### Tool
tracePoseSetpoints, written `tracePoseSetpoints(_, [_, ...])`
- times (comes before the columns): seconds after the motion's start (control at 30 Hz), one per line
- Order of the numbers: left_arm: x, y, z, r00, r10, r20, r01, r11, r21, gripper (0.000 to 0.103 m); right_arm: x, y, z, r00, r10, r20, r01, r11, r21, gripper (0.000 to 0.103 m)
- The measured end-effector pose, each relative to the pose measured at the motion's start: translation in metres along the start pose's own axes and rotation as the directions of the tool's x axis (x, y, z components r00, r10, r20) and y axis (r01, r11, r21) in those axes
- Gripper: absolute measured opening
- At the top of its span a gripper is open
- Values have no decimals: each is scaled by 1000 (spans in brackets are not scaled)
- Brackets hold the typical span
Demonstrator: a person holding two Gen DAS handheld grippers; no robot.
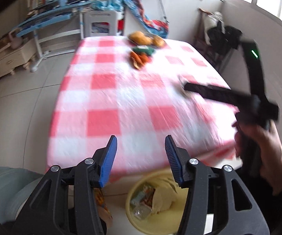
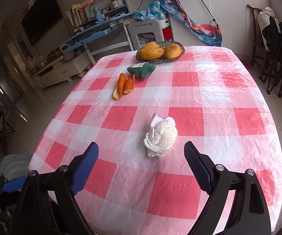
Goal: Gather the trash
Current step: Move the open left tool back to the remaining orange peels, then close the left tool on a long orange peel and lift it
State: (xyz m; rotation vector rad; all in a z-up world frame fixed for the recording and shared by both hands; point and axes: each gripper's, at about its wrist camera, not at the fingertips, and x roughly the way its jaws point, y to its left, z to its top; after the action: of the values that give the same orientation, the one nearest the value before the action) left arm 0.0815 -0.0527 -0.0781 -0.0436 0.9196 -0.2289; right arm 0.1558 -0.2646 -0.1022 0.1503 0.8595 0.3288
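Jaws of both grippers apart, empty; crumpled tissue (image 2: 160, 137) mid-tablecloth (image 2: 229, 90), well clear of edges.

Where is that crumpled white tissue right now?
In the right wrist view the tissue lies on the checked tablecloth, just ahead of the open right tongs, nearer than the orange peel.

Table (image 2: 190, 176), pink-checked cloth | near edge: crumpled tissue (image 2: 160, 137) | mid-left: orange peel (image 2: 123, 86) | beyond: green cloth (image 2: 142, 70) | far end: fruit basket (image 2: 160, 50)
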Motion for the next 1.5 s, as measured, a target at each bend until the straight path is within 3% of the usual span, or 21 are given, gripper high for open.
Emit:
tracePoseSetpoints(0.17, [32, 24, 51, 1000, 24, 3, -24, 996, -86, 49, 1, 2, 2, 1000, 12, -1, -12, 1000, 3, 86])
tracePoseSetpoints(0.33, [90, 29, 103, 998, 48, -28, -51, 994, -92, 49, 4, 2, 5, 1000, 22, -6, -22, 1000, 11, 84])
tracePoseSetpoints(0.6, [167, 23, 160, 999, 13, -52, -21, 988, -154, 49, 4, -1, 8, 998, 58, 4, -58, 998, 37, 84])
tracePoseSetpoints(0.87, [213, 9, 174, 995, 23, -101, -38, 988, -151, 49, 10, -8, 11, 995, 99, 0, -99, 992, 73, 84])
tracePoseSetpoints(1.0, [218, 0, 177, 994, 55, -97, -65, 992, -108, 49, 12, -11, 14, 994, 109, 1, -109, 990, 90, 84])
tracePoseSetpoints(1.17, [217, -5, 178, 995, 23, -97, -32, 995, -94, 48, 13, -12, 14, 994, 109, -3, -108, 989, 96, 84])
tracePoseSetpoints(1.33, [215, 7, 176, 995, -12, -102, -1, 993, -121, 20, 15, -12, 13, 995, 99, -10, -98, 991, 93, 84])
tracePoseSetpoints(1.5, [211, 10, 170, 993, -47, -108, 36, 994, -102, 15, 18, -14, 12, 997, 81, -18, -79, 993, 89, 79])
